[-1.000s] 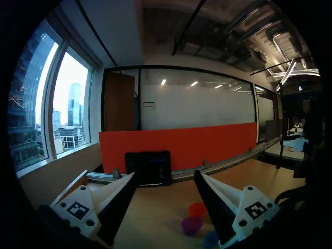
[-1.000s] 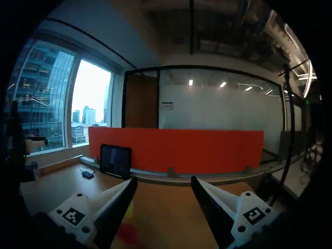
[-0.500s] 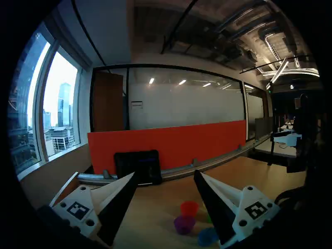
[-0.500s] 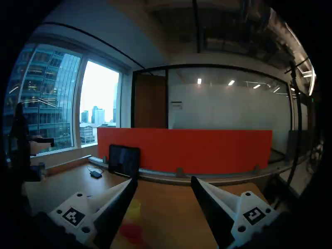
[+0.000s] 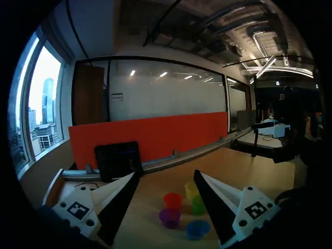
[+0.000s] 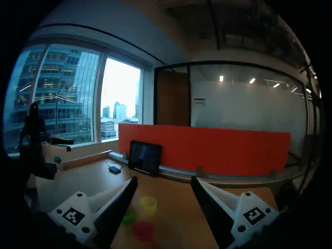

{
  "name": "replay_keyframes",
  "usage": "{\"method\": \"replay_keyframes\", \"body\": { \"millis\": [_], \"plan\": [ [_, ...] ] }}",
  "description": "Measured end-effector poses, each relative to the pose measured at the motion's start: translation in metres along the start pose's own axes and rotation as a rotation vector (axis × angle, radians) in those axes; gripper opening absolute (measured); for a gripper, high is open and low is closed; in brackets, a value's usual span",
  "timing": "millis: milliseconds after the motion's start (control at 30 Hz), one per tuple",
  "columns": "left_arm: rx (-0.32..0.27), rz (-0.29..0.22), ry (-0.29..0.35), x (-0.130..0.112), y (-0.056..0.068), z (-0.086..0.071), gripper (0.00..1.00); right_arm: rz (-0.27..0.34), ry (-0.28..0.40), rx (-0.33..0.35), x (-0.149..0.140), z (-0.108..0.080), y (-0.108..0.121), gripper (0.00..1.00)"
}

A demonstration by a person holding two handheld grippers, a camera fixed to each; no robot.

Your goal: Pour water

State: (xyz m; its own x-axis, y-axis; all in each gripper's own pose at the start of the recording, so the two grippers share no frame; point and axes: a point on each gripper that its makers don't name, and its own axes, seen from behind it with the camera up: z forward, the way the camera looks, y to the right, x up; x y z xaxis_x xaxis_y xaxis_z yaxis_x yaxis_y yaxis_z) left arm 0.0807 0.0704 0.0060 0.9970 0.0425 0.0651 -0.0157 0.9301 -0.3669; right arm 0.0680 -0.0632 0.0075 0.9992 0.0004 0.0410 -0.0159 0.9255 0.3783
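One wooden bench [image 5: 240, 164] carries everything, backed by an orange partition [image 5: 149, 135] with a dark tablet [image 5: 117, 159] propped against it. Both claws hang above the bench, spread wide with nothing between the fingers: left claw [image 5: 165, 173], right claw [image 6: 163, 179]. Five small cups sit clustered on the bench just ahead of the left claw: yellow cup [image 5: 191, 189] farthest, red cup [image 5: 172, 200] and green cup [image 5: 198, 204] mid, purple cup [image 5: 169, 217] and blue cup [image 5: 197, 228] nearest. They're packed close; can't tell which ones actually touch. Right gripper view has the yellow, green and red ones low between its fingers. Can't tell which cup holds water, the insides aren't readable. My read: they look like thin plastic, so light, smooth and easy to tip or skid when nudged, and the wall will likely flex if squeezed hard. Take one across the mid-wall, below the rim, with modest squeeze; the taper could let it slip. Pick an outer cup, since neighbours crowd the fingers. A full one will slosh, so keep it upright.
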Motion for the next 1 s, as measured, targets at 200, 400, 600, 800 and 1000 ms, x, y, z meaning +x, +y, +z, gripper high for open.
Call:
{"method": "replay_keyframes", "body": {
  "millis": [200, 400, 600, 800, 1000],
  "plan": [
    [-0.026, 0.005, -0.028, -0.015, 0.004, 0.001, 0.97, 0.019, -0.010, 0.069, 0.003, 0.005, -0.012, 0.99],
    [-0.055, 0.025, -0.048, -0.030, 0.008, 0.000, 0.97, 0.022, -0.016, 0.118, 0.009, 0.011, -0.019, 0.99],
    [-0.086, 0.038, -0.064, -0.041, 0.014, -0.001, 0.97, -0.004, -0.030, 0.156, 0.008, 0.018, -0.026, 0.99],
    [-0.123, 0.038, -0.084, -0.054, 0.023, 0.000, 0.97, -0.026, -0.065, 0.185, -0.001, 0.026, -0.033, 0.99],
    [-0.143, 0.047, -0.109, -0.069, 0.031, 0.002, 0.97, -0.035, -0.095, 0.219, -0.008, 0.033, -0.038, 0.99]
  ]
}}
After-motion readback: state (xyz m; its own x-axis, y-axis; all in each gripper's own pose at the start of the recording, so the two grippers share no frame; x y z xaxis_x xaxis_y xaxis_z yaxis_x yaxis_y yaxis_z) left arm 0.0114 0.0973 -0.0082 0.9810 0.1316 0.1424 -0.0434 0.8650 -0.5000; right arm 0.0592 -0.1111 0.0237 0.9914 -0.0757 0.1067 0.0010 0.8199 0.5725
